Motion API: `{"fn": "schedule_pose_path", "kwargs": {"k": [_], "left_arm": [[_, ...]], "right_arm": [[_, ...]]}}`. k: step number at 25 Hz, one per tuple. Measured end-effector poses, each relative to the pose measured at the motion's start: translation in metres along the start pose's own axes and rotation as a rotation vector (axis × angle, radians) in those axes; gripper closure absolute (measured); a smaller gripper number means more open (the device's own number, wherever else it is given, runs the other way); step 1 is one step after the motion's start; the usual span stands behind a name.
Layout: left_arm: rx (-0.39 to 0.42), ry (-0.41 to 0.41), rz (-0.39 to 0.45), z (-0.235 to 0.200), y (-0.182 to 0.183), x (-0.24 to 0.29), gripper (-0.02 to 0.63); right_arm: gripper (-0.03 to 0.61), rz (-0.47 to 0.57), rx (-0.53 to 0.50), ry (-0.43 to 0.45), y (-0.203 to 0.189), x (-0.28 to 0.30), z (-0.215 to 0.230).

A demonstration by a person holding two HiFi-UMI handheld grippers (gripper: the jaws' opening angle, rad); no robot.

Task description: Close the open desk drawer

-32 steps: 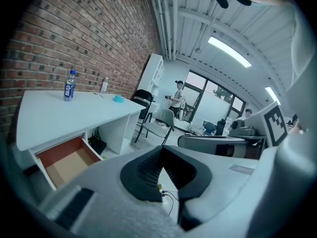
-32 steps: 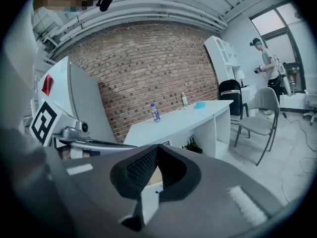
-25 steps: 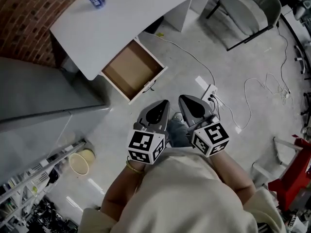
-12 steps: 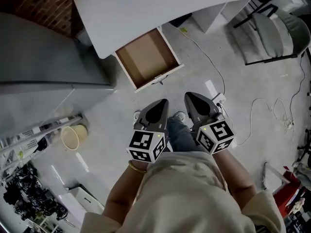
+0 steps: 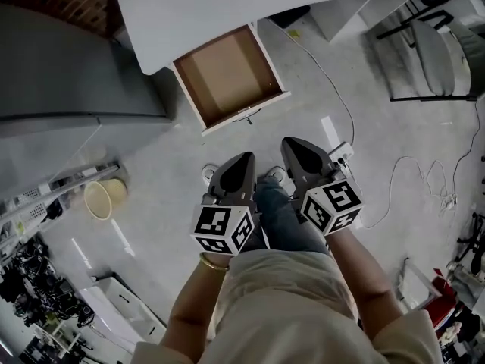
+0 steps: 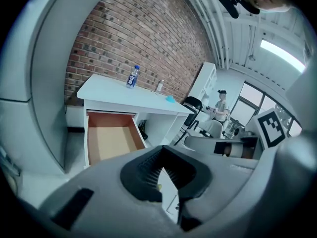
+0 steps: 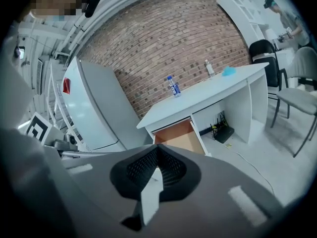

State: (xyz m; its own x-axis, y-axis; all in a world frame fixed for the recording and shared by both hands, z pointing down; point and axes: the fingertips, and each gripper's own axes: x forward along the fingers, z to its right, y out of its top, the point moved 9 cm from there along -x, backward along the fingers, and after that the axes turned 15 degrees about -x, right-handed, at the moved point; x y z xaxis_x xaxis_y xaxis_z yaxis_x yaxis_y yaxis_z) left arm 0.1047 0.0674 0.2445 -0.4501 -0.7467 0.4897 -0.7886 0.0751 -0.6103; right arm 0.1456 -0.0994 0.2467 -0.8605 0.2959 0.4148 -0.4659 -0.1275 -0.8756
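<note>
Two tools are held side by side, the left hand-held gripper [image 5: 242,159] and the right hand-held gripper [image 5: 292,142]. Each is clenched jaw against jaw and grasps nothing. Both point toward the drawer [image 5: 227,70], which stands pulled out from under the white bench [image 5: 227,6] with its brown bottom showing, well apart from the jaw tips. A water bottle [image 6: 132,77] stands upright on the bench top in front of the brick wall [image 6: 143,33]. On the floor [image 5: 182,150], a white cable [image 5: 332,83] runs past the drawer to a power strip [image 5: 341,152] just beside the right hand-held gripper.
</note>
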Motion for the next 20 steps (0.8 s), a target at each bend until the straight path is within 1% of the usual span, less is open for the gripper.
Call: {"fn": "schedule_pose_path", "kwargs": {"k": [5, 11, 14, 17, 20], "left_arm": [[-0.040, 0.034, 0.010, -0.025, -0.017, 0.017, 0.612], [-0.111, 0.070, 0.030, -0.061, -0.033, 0.041, 0.612], [-0.141, 0.096, 0.016, -0.080, -0.043, 0.052, 0.612], [-0.164, 0.122, 0.003, -0.100, -0.054, 0.065, 0.612], [-0.178, 0.136, 0.010, -0.114, -0.061, 0.078, 0.612]], "right_arm": [[0.575, -0.010, 0.057, 0.005, -0.030, 0.024, 0.009], [0.575, -0.034, 0.119, -0.019, -0.067, 0.059, 0.028], [0.575, -0.042, 0.165, -0.026, -0.087, 0.071, 0.036], [0.571, -0.040, 0.202, -0.005, -0.106, 0.085, 0.042], [0.555, -0.046, 0.218, 0.007, -0.118, 0.097, 0.048]]}}
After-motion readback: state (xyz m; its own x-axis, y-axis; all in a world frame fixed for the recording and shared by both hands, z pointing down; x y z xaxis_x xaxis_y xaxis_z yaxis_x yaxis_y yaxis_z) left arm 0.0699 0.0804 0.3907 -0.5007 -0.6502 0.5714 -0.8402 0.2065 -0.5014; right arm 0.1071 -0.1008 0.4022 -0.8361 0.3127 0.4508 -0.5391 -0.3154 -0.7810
